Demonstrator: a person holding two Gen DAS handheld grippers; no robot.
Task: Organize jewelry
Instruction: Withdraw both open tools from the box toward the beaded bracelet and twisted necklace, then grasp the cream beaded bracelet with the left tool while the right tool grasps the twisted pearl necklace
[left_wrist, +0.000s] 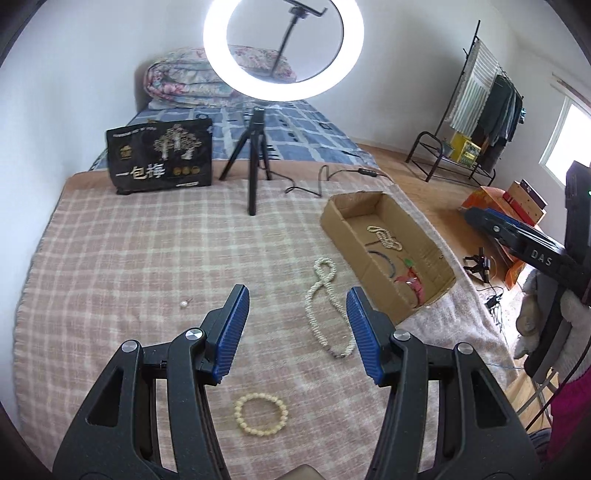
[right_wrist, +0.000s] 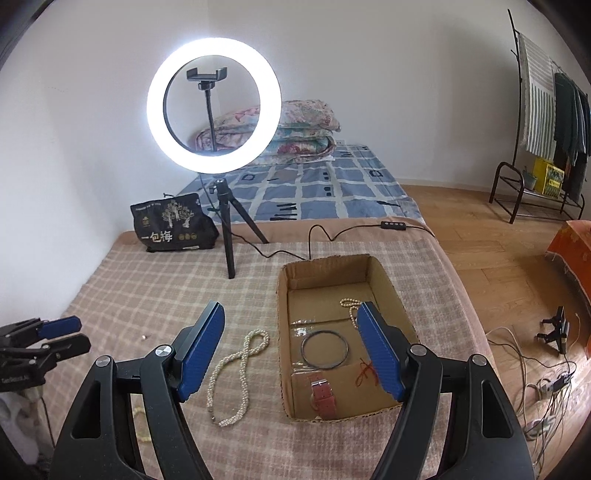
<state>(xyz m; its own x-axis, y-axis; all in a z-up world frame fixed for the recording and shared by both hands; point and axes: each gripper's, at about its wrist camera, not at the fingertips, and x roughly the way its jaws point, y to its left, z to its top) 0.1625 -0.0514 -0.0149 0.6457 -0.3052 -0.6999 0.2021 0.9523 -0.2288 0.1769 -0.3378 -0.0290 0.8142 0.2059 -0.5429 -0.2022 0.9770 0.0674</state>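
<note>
While both tongs (left_wrist: 295, 299) (right_wrist: 291, 317) gape empty, a white pearl necklace (left_wrist: 325, 306) looped on the blanket (left_wrist: 129, 258).

Matt cardboard box (right_wrist: 284, 354) — rough woven checked blanket (right_wrist: 147, 295).

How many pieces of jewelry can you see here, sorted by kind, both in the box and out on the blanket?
Pearl necklaces: 2, one on the blanket, one in the box
Bead bracelet: 1
Dark bangle: 1
Pink-strapped watch: 1
Red string: 1
Small earring-like piece: 1
Total: 7
</note>
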